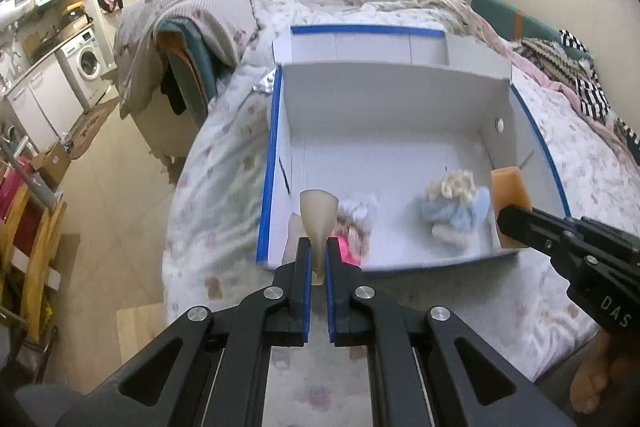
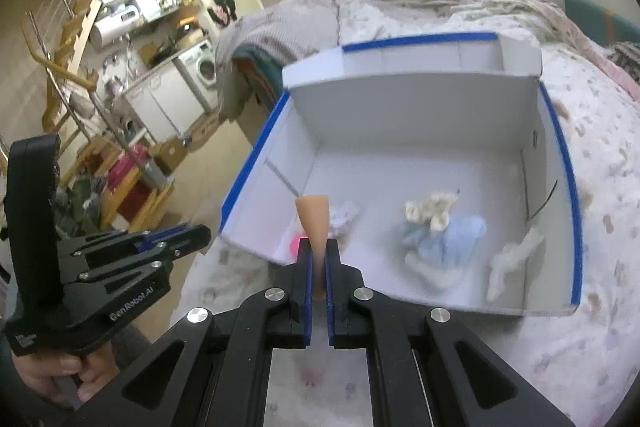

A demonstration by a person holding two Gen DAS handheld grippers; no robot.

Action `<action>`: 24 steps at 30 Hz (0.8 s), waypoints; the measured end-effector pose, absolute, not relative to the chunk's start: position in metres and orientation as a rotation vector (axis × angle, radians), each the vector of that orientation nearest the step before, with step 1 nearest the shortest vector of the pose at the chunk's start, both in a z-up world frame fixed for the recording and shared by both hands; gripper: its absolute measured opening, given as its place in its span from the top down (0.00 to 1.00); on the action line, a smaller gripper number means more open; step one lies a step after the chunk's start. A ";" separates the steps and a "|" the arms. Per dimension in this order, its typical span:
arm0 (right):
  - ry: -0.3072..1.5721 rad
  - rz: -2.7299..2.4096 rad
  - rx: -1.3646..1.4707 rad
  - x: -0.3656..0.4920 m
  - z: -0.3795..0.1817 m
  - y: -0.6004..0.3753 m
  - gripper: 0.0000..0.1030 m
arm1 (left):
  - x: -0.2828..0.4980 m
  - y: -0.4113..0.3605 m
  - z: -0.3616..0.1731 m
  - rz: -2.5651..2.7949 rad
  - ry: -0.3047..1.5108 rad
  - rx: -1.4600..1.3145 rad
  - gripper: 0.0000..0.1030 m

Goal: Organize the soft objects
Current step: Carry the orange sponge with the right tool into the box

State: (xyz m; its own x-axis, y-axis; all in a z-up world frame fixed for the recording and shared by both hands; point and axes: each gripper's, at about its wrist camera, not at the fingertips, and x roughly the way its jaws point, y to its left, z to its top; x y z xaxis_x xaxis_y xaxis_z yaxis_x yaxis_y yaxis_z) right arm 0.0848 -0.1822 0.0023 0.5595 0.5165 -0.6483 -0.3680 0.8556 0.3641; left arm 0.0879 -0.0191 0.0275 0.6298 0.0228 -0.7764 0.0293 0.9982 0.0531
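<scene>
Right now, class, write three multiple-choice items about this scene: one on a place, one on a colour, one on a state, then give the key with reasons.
1. Where does the white box sit?
A. on the bed
B. on the floor
C. on a shelf

2. What colour is the piece held by the right gripper?
A. green
B. orange
C. black

3. How is the left gripper?
A. wide open, empty
B. shut on a grey-beige piece
C. resting inside the box

Key: 1 A, patterned bedding surrounds the box. 2 B, the orange piece stands between its fingers. 3 B, the grey-beige piece is pinched.
</scene>
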 end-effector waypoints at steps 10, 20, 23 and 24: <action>0.808 0.477 0.299 0.130 0.005 -0.213 0.93 | 0.136 -0.028 0.040 0.032 0.895 0.074 0.94; 0.923 0.362 0.389 0.159 -0.027 -0.242 0.93 | 0.169 -0.040 0.016 0.014 0.931 -0.014 0.94; 0.956 0.340 0.412 0.162 -0.038 -0.249 0.93 | 0.174 -0.046 0.002 0.013 0.948 -0.010 0.94; 0.961 0.333 0.415 0.162 -0.040 -0.250 0.93 | 0.176 -0.048 -0.002 0.016 0.954 -0.006 0.94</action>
